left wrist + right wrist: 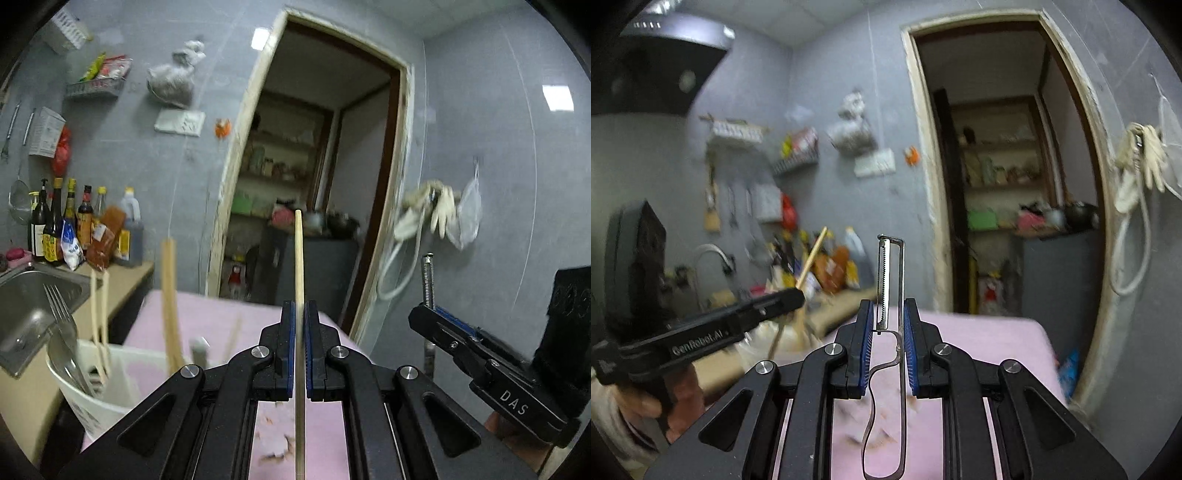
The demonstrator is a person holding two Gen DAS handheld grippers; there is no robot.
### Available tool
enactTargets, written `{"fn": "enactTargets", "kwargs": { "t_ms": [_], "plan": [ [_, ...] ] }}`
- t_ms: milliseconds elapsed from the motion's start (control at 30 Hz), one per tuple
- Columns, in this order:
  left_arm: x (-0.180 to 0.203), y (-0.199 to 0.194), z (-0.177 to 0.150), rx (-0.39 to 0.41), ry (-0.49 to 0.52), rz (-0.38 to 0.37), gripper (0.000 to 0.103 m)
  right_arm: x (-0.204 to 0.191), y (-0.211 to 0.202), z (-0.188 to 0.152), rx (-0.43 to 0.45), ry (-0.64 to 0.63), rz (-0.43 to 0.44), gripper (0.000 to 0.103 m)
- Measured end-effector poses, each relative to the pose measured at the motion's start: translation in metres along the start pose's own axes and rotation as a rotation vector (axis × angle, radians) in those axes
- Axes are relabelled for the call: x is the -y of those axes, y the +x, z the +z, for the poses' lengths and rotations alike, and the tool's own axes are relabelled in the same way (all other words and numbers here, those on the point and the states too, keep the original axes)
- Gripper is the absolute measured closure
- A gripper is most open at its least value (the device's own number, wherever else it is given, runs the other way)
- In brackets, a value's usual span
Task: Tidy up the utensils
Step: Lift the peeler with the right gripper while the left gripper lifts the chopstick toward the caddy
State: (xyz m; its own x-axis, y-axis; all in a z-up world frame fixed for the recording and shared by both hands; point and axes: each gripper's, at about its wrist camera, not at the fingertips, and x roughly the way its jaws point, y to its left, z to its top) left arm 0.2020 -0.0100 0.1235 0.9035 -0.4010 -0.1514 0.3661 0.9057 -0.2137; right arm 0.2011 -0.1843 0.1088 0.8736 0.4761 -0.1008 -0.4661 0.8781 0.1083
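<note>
Open air above pink cloth [229,325]; white utensil tub [110,384] crowded with chopsticks [170,295], fork [59,306]

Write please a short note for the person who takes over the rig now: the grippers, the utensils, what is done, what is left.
Left gripper: shut on a single chopstick, pointing up.
Right gripper: shut on a metal peeler, blade up.
White holder at the left already has a fork, a spoon and chopsticks in it.
Left to do: put the chopstick and the peeler away.

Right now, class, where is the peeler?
The peeler is clamped upright in the right gripper, centre of the right wrist view, above the pink cloth, left of the doorway.
</note>
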Motion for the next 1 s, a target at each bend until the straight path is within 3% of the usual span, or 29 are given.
{"fn": "enactTargets", "kwargs": {
  "t_ms": [200, 467, 667, 1000],
  "plan": [
    [-0.044, -0.02, 0.034, 0.124, -0.022, 0.054, 0.101, -0.032, 0.029, 0.028, 0.108, -0.006, 0.082, 0.09],
    [-0.118, -0.035, 0.063, 0.228, -0.076, 0.199, 0.101, -0.062, 0.079, 0.043, 0.198, 0.045, 0.136, 0.09],
    [-0.162, -0.029, 0.047, 0.269, -0.152, 0.279, 0.101, -0.073, 0.105, 0.03, 0.26, 0.079, 0.1, 0.089],
    [-0.174, -0.027, 0.012, 0.328, -0.173, 0.372, 0.101, -0.079, 0.119, -0.003, 0.253, 0.049, 0.092, 0.089]
  ]
}}
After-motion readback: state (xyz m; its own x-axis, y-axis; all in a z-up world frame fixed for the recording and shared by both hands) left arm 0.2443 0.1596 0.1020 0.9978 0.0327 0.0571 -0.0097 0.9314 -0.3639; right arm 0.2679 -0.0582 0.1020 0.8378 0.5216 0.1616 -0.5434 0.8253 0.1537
